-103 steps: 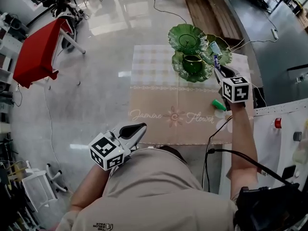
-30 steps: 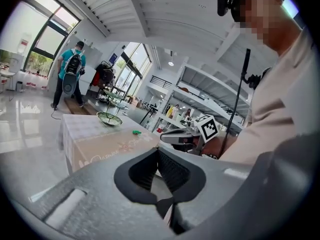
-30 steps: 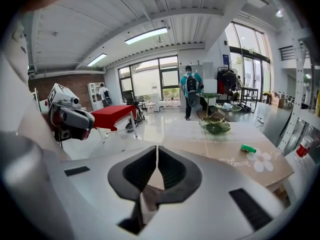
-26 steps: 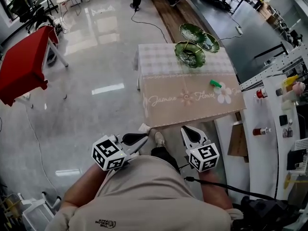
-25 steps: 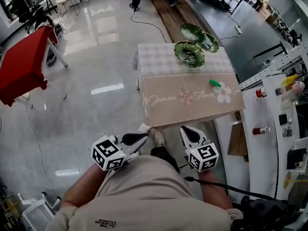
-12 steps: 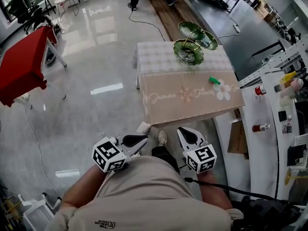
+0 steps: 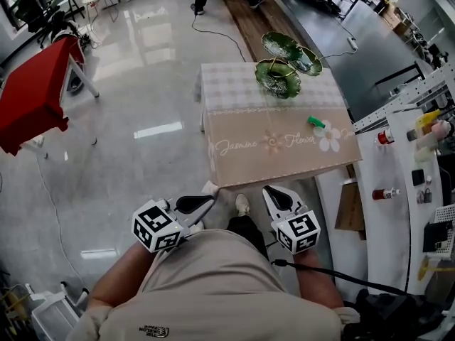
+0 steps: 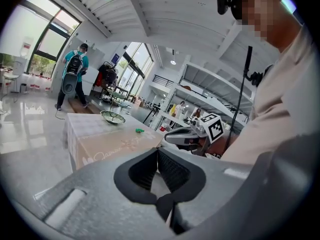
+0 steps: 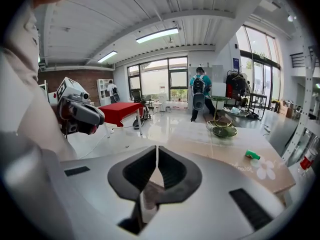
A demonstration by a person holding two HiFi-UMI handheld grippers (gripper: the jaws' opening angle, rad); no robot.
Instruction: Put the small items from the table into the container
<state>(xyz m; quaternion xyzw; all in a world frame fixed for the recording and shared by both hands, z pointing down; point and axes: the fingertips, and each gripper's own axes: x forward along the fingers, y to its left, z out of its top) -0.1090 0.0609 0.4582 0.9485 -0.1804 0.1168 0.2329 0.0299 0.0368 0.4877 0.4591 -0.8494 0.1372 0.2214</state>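
Left tool (image 7: pixel 196 204) and right tool (image 7: pixel 279 199): jaws together, nothing in them, tucked at the person's waist, well short of the surface (image 7: pixel 238 94). I see one green item (image 7: pixel 316 123) near its right edge, dish (image 7: pixel 277 69) at the far end. I'd step in before any pick.

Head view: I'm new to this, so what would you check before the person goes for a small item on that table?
1. Small green item lies on the beige-clothed table: ok.
2. Green leaf-shaped tiered dish stands upright: ok.
3. Left gripper shut, empty: ok.
4. Right gripper shut, empty: ok.
5. Table within reach: not ok, person stands back.
6. Room in dish: cannot tell.
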